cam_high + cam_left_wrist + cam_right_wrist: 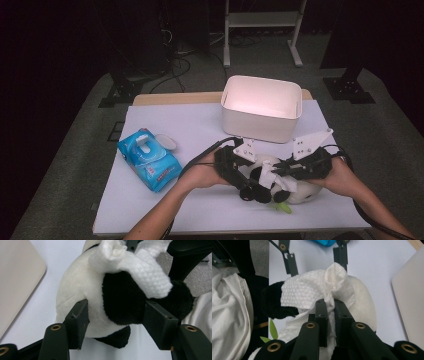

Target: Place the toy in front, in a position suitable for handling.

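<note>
A black-and-white panda plush (305, 192) lies on the white table near the front edge, between my two grippers. My left gripper (250, 177) comes in from the left. In the left gripper view its pads press on both sides of the panda plush (77, 285), so this gripper (117, 312) is shut on it. My right gripper (281, 170) comes in from the right, shut on a crumpled white wipe (267, 175). In the right gripper view the wipe (304, 291) is pinched between the jaws of that gripper (330, 303) and lies over the plush (362, 302).
A white plastic bin (260, 122) stands open just behind the hands. A blue wipes pack (148, 159) with its lid flipped open lies at the left. A green leaf part (282, 207) sticks out under the plush. The white table cover (200, 130) ends close in front of the plush.
</note>
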